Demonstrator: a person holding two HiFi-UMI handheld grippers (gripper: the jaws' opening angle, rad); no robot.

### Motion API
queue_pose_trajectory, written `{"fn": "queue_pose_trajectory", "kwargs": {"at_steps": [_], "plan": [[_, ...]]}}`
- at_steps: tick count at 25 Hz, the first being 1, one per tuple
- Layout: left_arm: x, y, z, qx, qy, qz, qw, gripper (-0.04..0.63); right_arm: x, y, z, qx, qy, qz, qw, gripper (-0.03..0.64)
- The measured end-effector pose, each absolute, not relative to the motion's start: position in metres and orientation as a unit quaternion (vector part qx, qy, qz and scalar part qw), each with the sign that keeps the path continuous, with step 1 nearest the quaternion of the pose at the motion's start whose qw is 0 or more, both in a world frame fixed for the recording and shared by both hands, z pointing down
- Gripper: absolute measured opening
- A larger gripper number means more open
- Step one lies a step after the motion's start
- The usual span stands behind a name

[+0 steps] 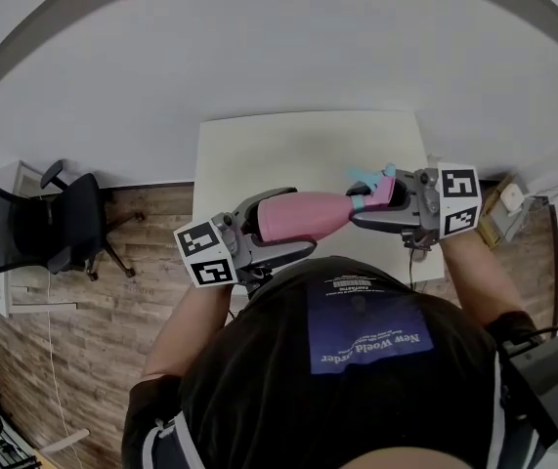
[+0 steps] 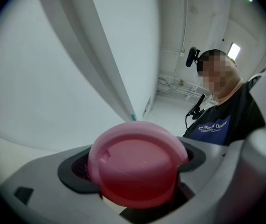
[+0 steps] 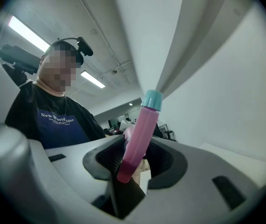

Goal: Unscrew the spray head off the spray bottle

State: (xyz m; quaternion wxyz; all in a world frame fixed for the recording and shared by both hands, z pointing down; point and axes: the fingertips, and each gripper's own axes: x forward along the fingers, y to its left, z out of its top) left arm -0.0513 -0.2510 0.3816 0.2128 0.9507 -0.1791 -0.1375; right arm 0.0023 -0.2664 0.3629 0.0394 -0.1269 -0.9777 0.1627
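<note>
We hold the spray bottle [image 1: 303, 215] level above the near edge of the table [image 1: 298, 154], long axis running between our hands: left gripper [image 1: 257, 227] clamped on its base, right gripper [image 1: 384, 203] clamped on the spray head [image 1: 371, 182], so the twist should turn about that axis.

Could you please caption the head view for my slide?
Left gripper clamps the body of a pink spray bottle, right gripper its spray head, above a white table.

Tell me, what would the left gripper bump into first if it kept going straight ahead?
The left gripper is clamped on the pink spray bottle, which lies right along its line. Beyond that it would probably meet the right gripper, shut on the spray head.
</note>
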Motion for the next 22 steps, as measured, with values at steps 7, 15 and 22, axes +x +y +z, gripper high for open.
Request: {"fn": "queue_pose_trajectory", "kwargs": {"at_steps": [7,15,22], "plan": [[-0.052,-0.248,0.383,0.945,-0.168,-0.143,0.241,0.469,0.001,-0.259,0.359,-0.132,-0.985,0.091,0.056,0.138],[-0.051,-0.245,0.386,0.944,-0.161,-0.138,0.254,0.468,0.000,-0.254,0.357,-0.131,-0.988,0.039,0.067,0.140],[-0.051,-0.241,0.391,0.943,-0.152,-0.126,0.268,0.468,-0.002,-0.250,0.360,-0.131,-0.988,0.010,0.080,0.140]]}}
